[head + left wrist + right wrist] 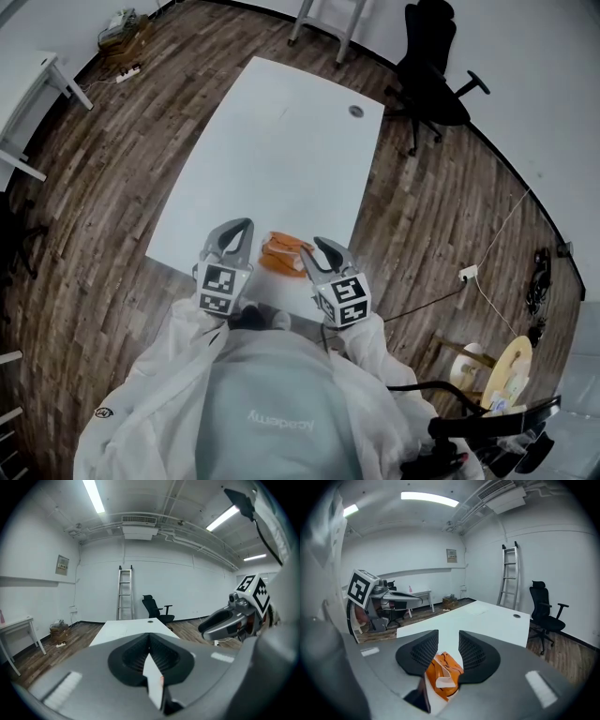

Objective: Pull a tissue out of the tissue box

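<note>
Tissue box [281, 253], a soft orange pack, sits at the table's [281, 141] near edge between both tools. Left gripper [150, 639] is clenched, with nothing clearly in it. Right gripper [448, 637] gapes over the pack, where a white tissue [445, 682] pokes up. By my reckoning, the grab and pull are still to come.

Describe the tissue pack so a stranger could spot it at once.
Find the long white table on the wood floor. At its near edge, just before the person, lies the tissue pack. It is the only orange thing on that white top.
</note>
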`<state>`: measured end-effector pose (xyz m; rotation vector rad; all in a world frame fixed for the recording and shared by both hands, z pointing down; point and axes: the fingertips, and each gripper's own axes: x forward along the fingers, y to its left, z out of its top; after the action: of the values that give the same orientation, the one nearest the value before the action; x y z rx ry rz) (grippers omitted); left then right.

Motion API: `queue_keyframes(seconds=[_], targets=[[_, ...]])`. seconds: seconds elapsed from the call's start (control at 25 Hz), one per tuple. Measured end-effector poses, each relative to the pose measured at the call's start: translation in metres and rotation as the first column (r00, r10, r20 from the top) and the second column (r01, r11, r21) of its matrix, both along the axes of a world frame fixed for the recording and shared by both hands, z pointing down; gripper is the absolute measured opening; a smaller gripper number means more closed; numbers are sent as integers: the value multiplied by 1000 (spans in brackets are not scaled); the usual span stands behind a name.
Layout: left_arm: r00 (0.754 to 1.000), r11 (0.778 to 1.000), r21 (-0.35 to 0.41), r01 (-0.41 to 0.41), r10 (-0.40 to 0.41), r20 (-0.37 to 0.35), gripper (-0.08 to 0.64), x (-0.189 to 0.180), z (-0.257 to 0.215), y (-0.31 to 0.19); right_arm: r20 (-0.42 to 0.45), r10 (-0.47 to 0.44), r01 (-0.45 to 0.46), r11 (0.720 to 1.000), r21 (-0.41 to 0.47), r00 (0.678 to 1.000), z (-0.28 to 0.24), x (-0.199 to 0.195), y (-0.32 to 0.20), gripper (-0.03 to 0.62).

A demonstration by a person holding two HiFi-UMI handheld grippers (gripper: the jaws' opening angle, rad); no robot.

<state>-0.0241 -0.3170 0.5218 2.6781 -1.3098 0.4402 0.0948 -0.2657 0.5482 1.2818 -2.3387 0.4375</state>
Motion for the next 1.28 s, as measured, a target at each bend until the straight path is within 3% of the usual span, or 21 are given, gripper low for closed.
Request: queue_keyframes(seconds=[0.4, 0.64, 1.08, 1.28], targets=[[1000, 1000, -14, -3, 3, -2, 0, -6, 5, 4, -126, -192, 182, 980, -85, 973, 38, -23, 5, 127], [1000, 1000, -17, 12, -12, -2, 0, -12, 5, 2, -209, -303, 275, 950, -150, 930, 64, -29, 11, 126], [999, 999, -30, 37, -37, -6, 0, -19, 7, 4, -303, -425, 365, 901, -234, 853, 100, -36, 15, 116], [999, 998, -32, 51, -51, -5, 0, -23, 9, 5, -299, -433, 358, 893, -273, 851, 114, -33, 14, 100]])
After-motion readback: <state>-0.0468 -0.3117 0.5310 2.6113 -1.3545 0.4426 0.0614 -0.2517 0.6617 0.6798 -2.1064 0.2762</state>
